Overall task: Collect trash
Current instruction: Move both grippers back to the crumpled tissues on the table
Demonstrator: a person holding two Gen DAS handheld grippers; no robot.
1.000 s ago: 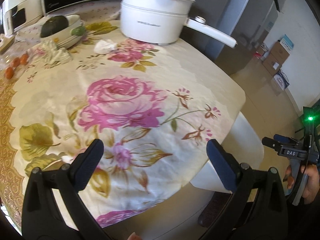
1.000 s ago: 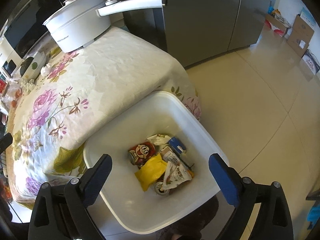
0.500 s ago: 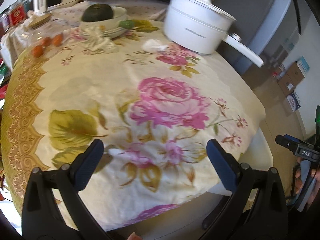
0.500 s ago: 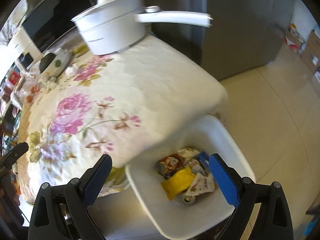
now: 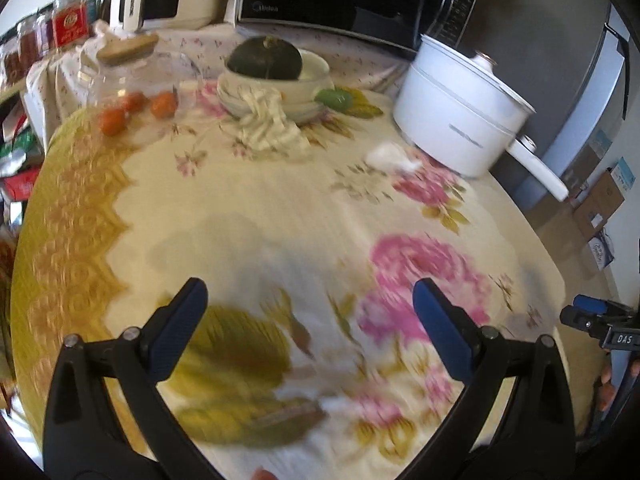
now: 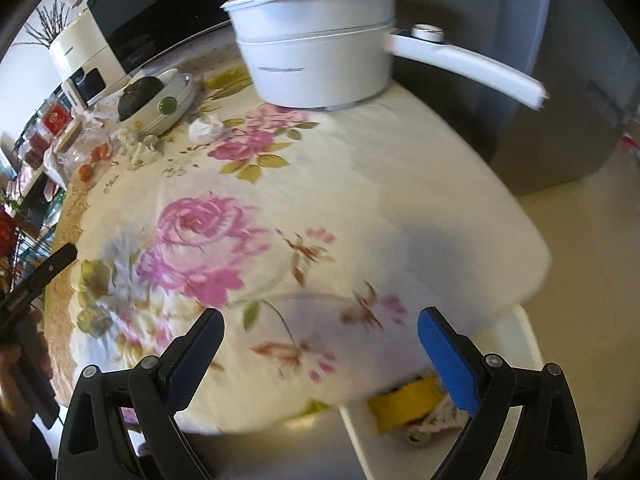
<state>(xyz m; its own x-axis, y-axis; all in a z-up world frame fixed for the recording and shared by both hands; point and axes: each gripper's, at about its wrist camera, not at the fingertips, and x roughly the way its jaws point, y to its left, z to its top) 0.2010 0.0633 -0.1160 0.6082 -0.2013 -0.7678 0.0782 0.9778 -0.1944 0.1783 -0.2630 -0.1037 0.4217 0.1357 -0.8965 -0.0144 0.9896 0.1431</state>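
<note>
Some trash is already in the white bin (image 6: pixel 516 360) below the worktop's near edge: a yellow wrapper (image 6: pixel 404 404) and other scraps. A crumpled white tissue (image 5: pixel 390 156) beside the white pot (image 5: pixel 460 120) looks left to collect. Left gripper (image 5: pixel 308 320) and right gripper (image 6: pixel 320 344) both hover over the flowered tablecloth (image 5: pixel 280 220), jaws wide apart and empty. Only the right wrist view shows the bin; the left shows the oranges (image 5: pixel 136 110) more clearly
</note>
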